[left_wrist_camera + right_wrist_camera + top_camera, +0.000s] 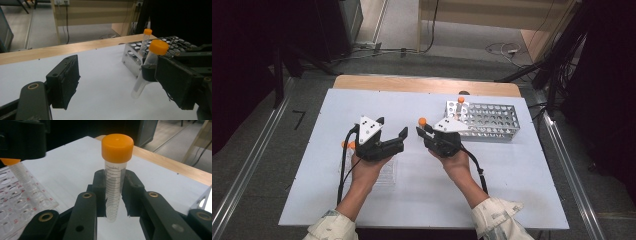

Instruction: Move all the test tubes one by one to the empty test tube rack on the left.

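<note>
A clear tube with an orange cap (114, 185) stands upright between the jaws of my right gripper (113, 195), which is shut on it around the tube's middle. In the high view the right gripper (422, 131) holds this capped tube (422, 121) above the white mat, just left of a metal tube rack (497, 121). A second capped tube (461, 100) stands in the rack's near-left corner. My left gripper (392, 127) hovers to the left, its jaws open and nothing between them. In the left gripper view, the held tube (150, 60) shows past my left gripper (120, 80).
A clear plastic tray (384, 175) lies under the left hand, with another orange-capped tube (18, 171) in it. The white mat (427, 200) covers the table, and a wooden edge (412, 84) runs along the far side. Dark equipment and cables stand beyond the table.
</note>
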Tool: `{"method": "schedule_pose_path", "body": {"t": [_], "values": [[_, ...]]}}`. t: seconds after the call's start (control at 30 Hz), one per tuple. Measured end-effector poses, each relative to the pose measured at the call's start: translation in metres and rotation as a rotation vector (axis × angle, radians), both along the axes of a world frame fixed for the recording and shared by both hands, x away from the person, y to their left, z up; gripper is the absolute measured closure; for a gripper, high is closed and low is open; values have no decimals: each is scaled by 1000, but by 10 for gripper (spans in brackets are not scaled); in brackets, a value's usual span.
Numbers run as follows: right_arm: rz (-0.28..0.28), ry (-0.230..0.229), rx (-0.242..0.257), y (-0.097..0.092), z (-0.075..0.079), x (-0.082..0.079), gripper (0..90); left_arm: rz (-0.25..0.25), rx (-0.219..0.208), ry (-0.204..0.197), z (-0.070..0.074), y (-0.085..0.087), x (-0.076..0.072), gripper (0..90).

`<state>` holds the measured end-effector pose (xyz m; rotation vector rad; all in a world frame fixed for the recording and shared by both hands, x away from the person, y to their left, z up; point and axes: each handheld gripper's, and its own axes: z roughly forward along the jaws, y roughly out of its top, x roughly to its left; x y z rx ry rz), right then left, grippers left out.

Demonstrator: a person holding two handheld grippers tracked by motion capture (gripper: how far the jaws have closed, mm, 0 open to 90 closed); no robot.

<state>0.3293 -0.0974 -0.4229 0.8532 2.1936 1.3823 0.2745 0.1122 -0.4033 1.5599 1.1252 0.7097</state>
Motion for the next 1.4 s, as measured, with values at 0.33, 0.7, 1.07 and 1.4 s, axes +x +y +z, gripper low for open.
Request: {"method": "schedule_pose_path", "body": {"t": [0.33, 0.7, 1.07, 1.4], "values": [[88, 29, -11, 15, 1, -9, 719, -38, 17, -15, 0, -12, -1, 271], [166, 54, -7, 27, 6, -16, 718, -64, 44, -37, 0, -15, -7, 544], [173, 65, -5, 28, 6, -16, 718, -77, 49, -49, -1, -17, -9, 696], [168, 56, -6, 28, 7, -16, 422, -52, 36, -62, 5, -6, -13, 704]]}}
